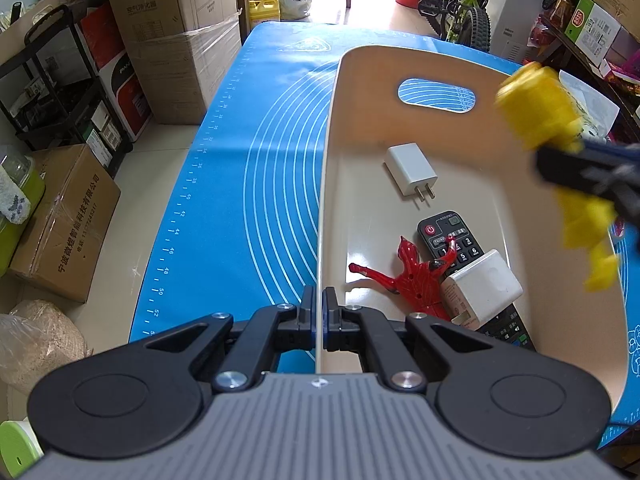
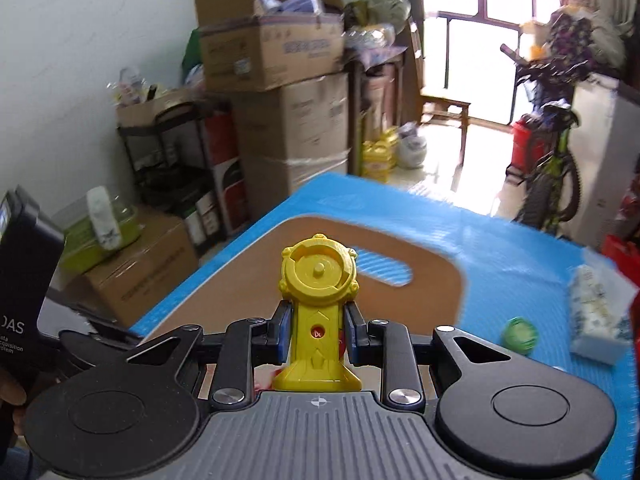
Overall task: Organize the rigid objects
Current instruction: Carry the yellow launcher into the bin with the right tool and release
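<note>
The yellow toy launcher [image 2: 318, 312] is glossy moulded plastic, as is the red figure [image 1: 404, 276] (translucent-looking); the beige tray [image 1: 368, 120] is smooth, the blue mat [image 1: 240, 184] matt.

Yellow toy [image 2: 318, 312] — blue mat [image 1: 224, 184]

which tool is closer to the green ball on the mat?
Right. The right tool, shut on the yellow toy, hovers just beside the green ball; the left tool clamps the tray rim, farther off.
</note>
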